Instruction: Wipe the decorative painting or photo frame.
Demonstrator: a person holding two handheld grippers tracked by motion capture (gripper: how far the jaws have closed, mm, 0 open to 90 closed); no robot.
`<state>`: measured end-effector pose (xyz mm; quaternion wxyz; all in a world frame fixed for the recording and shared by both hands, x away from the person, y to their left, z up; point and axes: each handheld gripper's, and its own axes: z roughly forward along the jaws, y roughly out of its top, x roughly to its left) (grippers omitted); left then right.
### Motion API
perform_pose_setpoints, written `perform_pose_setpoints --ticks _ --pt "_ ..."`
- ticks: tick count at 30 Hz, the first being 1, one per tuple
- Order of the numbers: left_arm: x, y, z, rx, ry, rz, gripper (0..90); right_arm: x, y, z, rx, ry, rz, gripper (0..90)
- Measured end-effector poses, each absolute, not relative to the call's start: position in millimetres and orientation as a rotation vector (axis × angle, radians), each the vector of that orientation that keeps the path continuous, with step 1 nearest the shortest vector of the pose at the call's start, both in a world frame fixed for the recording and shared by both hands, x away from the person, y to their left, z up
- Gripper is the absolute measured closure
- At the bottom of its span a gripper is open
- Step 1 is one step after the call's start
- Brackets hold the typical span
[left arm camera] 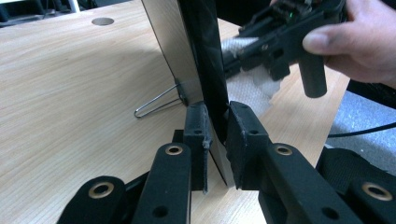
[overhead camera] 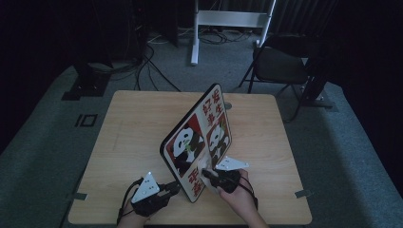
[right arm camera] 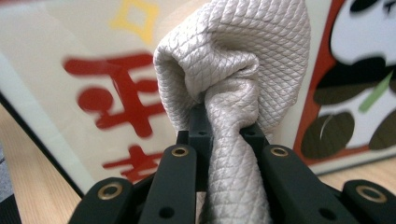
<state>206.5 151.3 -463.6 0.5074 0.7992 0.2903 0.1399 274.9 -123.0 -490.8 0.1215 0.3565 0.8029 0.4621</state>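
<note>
Two grippers, one job: wiping down a panda picture frame (overhead camera: 199, 142) that stands tilted on its wire stand (left arm camera: 156, 103) in the middle of the table (overhead camera: 128, 128).

Going left to right with the frame as the anchor. The left gripper (overhead camera: 166, 191) sits at the frame's near bottom corner, and in the left gripper view its jaws are squeezed right onto the black edge of the frame (left arm camera: 205, 70), one pad on the plain back and one on the front. So that one's basically a clamp keeping the thing from sliding or tipping.

Just right of that corner, on the printed face, the right gripper (overhead camera: 209, 173) is pinched tight on a bunched-up pale cloth (right arm camera: 233, 84). The wad sticks out past the jaw tips and looks pressed against the glass near the red characters at the frame's lower end, with a panda panel off to one side.

The bit that matters for the next stroke, I'd guess: the frame's long axis runs from the near corner up and away toward the far side of the table, and the cloth is at the near low end. So most of the face lies beyond and above the right gripper, which is the one doing the wiping.
</note>
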Motion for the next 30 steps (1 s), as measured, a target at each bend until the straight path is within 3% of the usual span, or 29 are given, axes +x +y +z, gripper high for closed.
perform_pose_setpoints --ticks 19,24,30 --pt "207 151 -464 1.924 0.694 0.324 79.2 273 -137 -540 1.164 2.435 1.202 80.9" --pt "207 151 -464 1.925 0.691 0.321 79.2 273 -141 -530 1.156 2.417 1.238 80.9" --pt "207 151 -464 1.925 0.689 0.323 79.3 274 -141 -491 1.097 2.333 1.355 80.9"
